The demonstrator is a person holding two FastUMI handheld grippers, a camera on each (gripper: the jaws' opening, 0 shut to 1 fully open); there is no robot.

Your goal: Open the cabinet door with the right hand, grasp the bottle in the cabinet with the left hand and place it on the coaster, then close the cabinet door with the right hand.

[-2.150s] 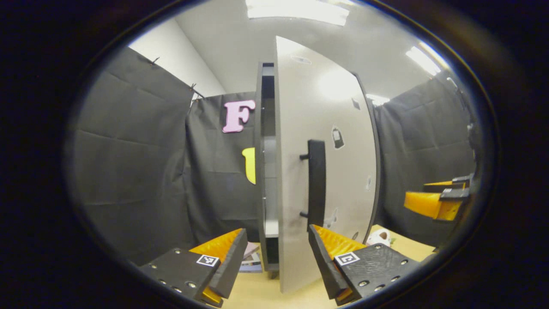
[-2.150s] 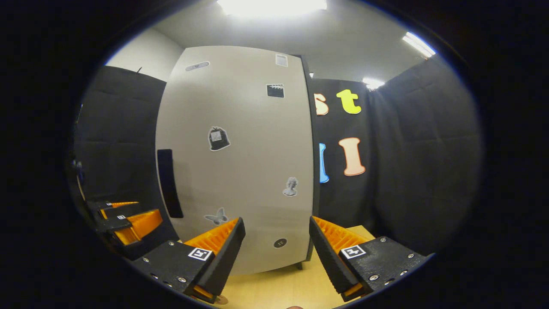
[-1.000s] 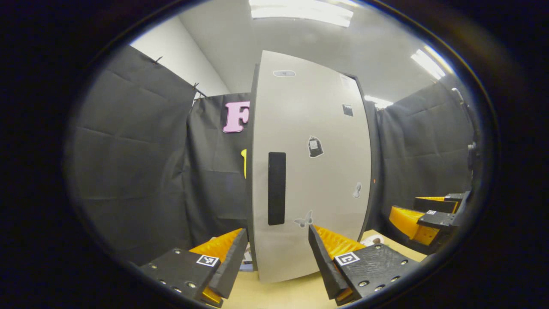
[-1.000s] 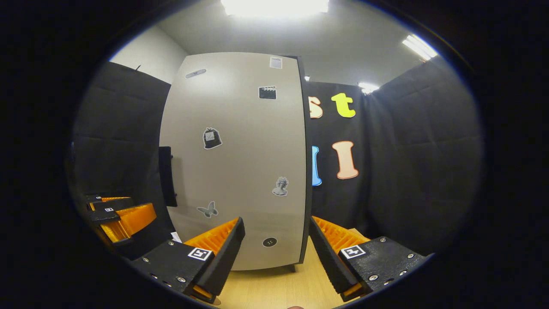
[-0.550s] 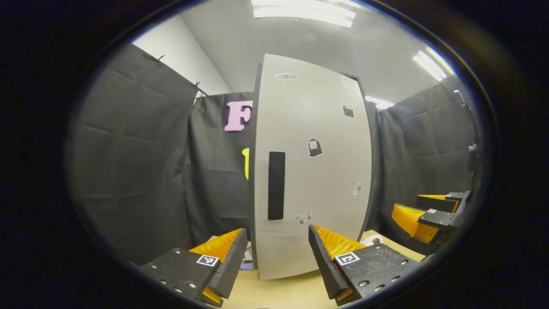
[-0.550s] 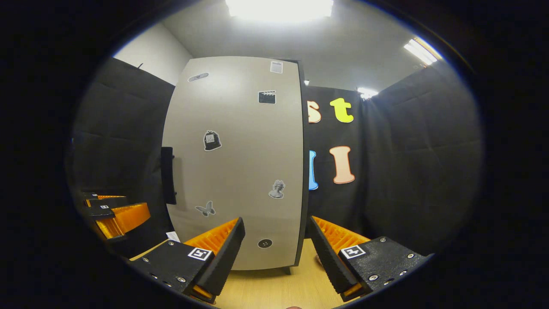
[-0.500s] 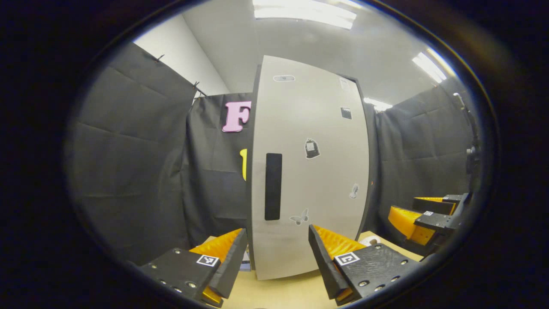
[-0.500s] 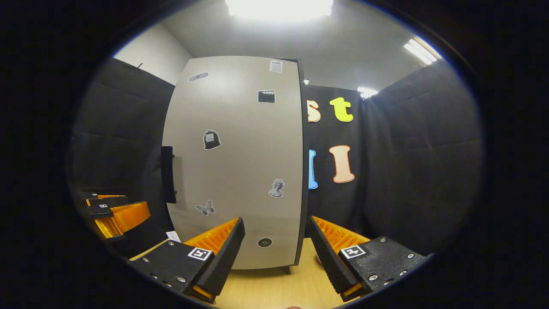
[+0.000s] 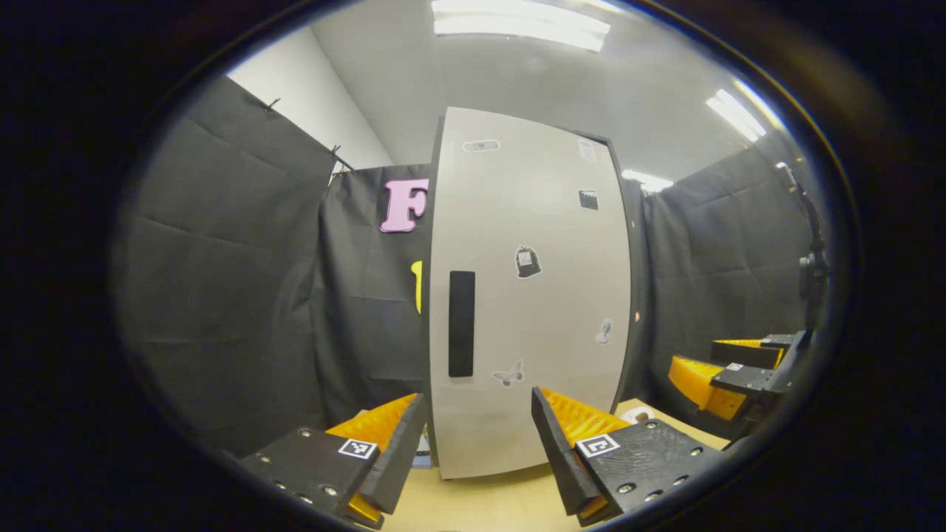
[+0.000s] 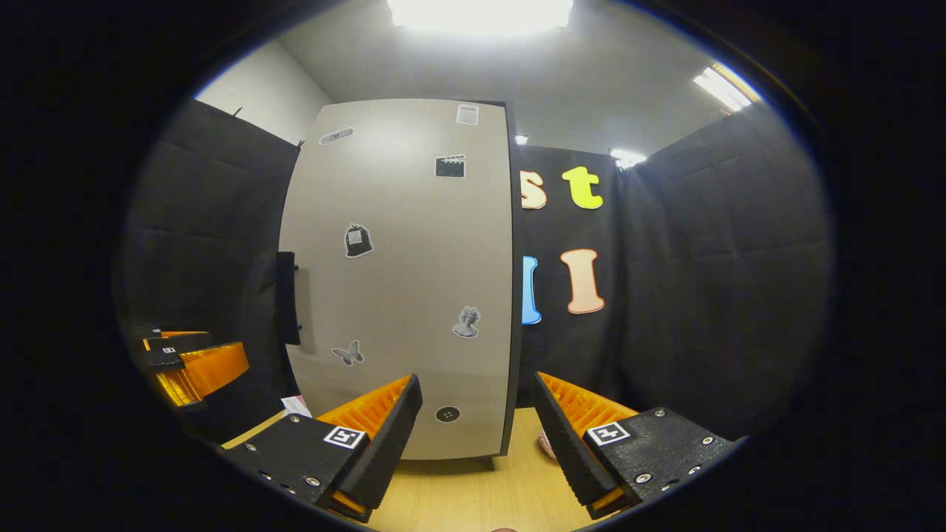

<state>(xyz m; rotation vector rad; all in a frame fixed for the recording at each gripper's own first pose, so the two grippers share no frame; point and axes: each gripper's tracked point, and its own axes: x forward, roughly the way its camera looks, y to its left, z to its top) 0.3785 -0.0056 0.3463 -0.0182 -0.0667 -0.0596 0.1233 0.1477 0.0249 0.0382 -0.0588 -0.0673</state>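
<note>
The grey cabinet door (image 9: 528, 295) stands shut, its face dotted with small stickers, and it hides the cabinet's inside. Its black vertical handle (image 9: 461, 323) runs along the door's left edge, seen side-on as the handle (image 10: 287, 298) in the right gripper view. My left gripper (image 9: 477, 443) is open, a short way back from the door's lower part, with nothing between its fingers. My right gripper (image 10: 477, 436) is open too, facing the door (image 10: 406, 281) near its hinge side. The right gripper (image 9: 728, 366) hangs off to the right, the left gripper (image 10: 192, 362) off to the left.
The cabinet stands on a light wooden table (image 9: 488, 502) whose surface (image 10: 473, 495) reaches under both grippers. A small white object (image 9: 637, 415) lies by the cabinet's right foot. Flat papers (image 9: 423, 451) lie at its left foot. Black cloth walls enclose the booth.
The door, ajar two seconds ago, has swung fully shut. Both grippers have drawn back slightly from the cabinet and stayed open.
</note>
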